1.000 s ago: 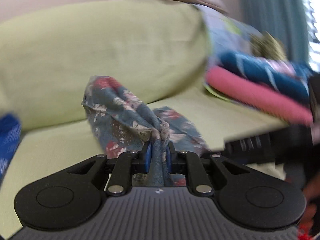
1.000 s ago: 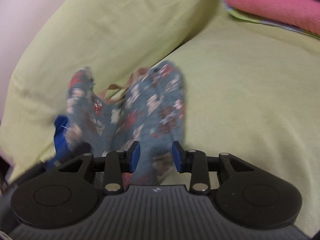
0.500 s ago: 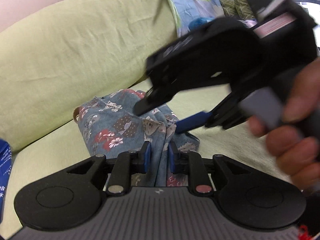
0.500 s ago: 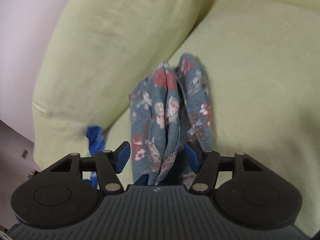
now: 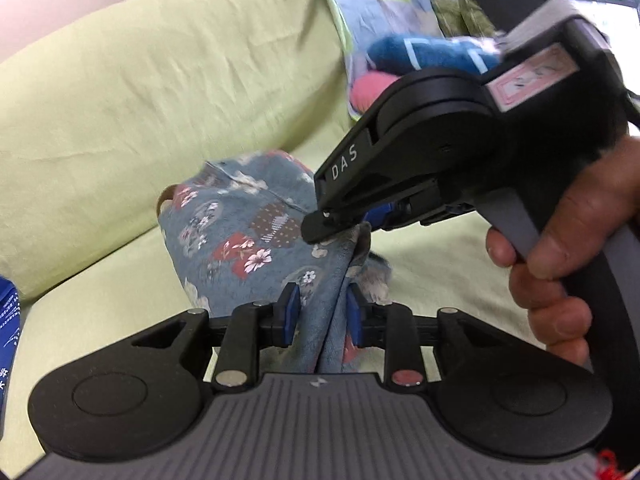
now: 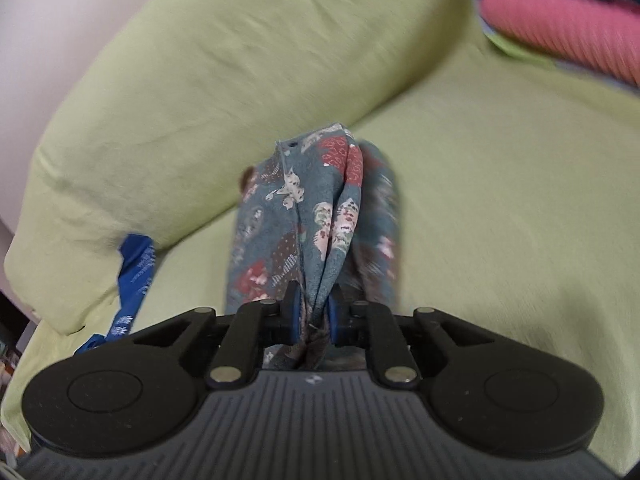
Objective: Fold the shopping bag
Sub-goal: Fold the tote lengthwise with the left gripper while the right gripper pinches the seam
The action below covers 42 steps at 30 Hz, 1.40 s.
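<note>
The shopping bag (image 5: 240, 232) is blue cloth with a red and white flower print. It lies bunched on a yellow-green sofa seat (image 5: 432, 264), and a brown handle loop (image 5: 164, 200) shows at its far left. My left gripper (image 5: 322, 312) is shut on a gathered fold at the bag's near end. My right gripper (image 5: 344, 228) comes in from the right just above and pinches the same ridge of cloth a little farther along. In the right wrist view the right gripper (image 6: 314, 312) is shut on the bag (image 6: 304, 208), which stands up in pleats in front of it.
The sofa's back cushion (image 5: 180, 80) rises behind the bag. A pink roll (image 6: 560, 32) and blue striped cloth (image 5: 432, 54) are stacked on the seat to the right. A blue printed packet (image 6: 136, 272) lies at the left. A hand (image 5: 560, 248) holds the right gripper's handle.
The right gripper's jaws, open half a second ago, have shut on the bag. The left gripper's blue pads stand slightly wider apart on the cloth. The bag is gathered into narrower pleats.
</note>
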Each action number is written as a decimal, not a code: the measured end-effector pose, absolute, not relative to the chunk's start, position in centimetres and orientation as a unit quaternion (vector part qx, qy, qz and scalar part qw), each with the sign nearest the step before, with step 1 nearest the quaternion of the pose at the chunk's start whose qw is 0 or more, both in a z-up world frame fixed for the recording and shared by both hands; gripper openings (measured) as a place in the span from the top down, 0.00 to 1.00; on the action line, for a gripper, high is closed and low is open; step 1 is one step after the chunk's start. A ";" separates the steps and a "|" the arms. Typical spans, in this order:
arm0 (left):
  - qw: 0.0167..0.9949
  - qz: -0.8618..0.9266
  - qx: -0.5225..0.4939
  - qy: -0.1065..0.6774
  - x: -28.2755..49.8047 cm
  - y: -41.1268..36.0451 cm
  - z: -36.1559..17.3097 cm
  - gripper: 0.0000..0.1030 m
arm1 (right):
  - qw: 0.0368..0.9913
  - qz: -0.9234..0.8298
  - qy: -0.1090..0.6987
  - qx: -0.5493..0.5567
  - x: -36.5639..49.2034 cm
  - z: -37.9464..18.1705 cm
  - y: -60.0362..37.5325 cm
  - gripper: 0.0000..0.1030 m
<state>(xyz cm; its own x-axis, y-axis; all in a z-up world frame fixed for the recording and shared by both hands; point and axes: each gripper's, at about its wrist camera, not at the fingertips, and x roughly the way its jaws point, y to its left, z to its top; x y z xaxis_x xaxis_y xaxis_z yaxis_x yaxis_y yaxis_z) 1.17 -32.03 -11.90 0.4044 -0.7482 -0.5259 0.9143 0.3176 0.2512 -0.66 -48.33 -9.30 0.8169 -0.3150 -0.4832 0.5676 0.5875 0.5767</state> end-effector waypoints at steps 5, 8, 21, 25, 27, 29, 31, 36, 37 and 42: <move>0.793 -0.523 0.267 0.161 0.8 -30.8 -11.8 0.67 | 0.877 -0.265 0.185 0.355 0.2 -9.8 -48.4 0.89; 0.793 -0.526 0.267 0.152 0.7 -30.1 -10.8 0.68 | 0.864 -0.268 0.182 0.385 -0.5 -11.0 -49.3 0.88; 0.766 -0.522 0.344 0.147 2.4 -31.6 -13.1 1.00 | 0.874 -0.356 0.261 0.204 1.0 -9.5 -47.4 0.14; 0.765 -0.517 0.362 0.131 2.0 -31.9 -13.6 1.00 | 0.904 -0.325 0.258 0.099 1.1 -8.8 -45.9 0.45; 0.759 -0.521 0.369 0.128 2.2 -32.2 -13.6 1.00 | 0.922 -0.309 0.229 0.038 1.3 -7.7 -44.2 0.63; 0.756 -0.523 0.374 0.125 2.2 -32.5 -13.6 1.00 | 0.937 -0.278 0.210 0.008 1.8 -6.9 -43.2 0.74; 0.752 -0.527 0.376 0.121 2.4 -32.5 -13.7 1.00 | 0.939 -0.248 0.237 0.020 2.9 -7.2 -43.7 0.89; 0.756 -0.549 0.324 0.146 5.1 -30.6 -11.7 0.92 | 0.926 -0.231 0.270 0.128 2.1 -10.3 -47.1 1.00; 0.766 -0.547 0.300 0.158 6.7 -30.2 -11.0 0.93 | 0.927 -0.229 0.267 0.132 1.9 -10.4 -47.3 1.00; 0.760 -0.565 0.254 0.196 13.5 -32.2 -9.5 0.94 | 0.928 -0.231 0.255 0.142 1.6 -11.1 -47.3 1.00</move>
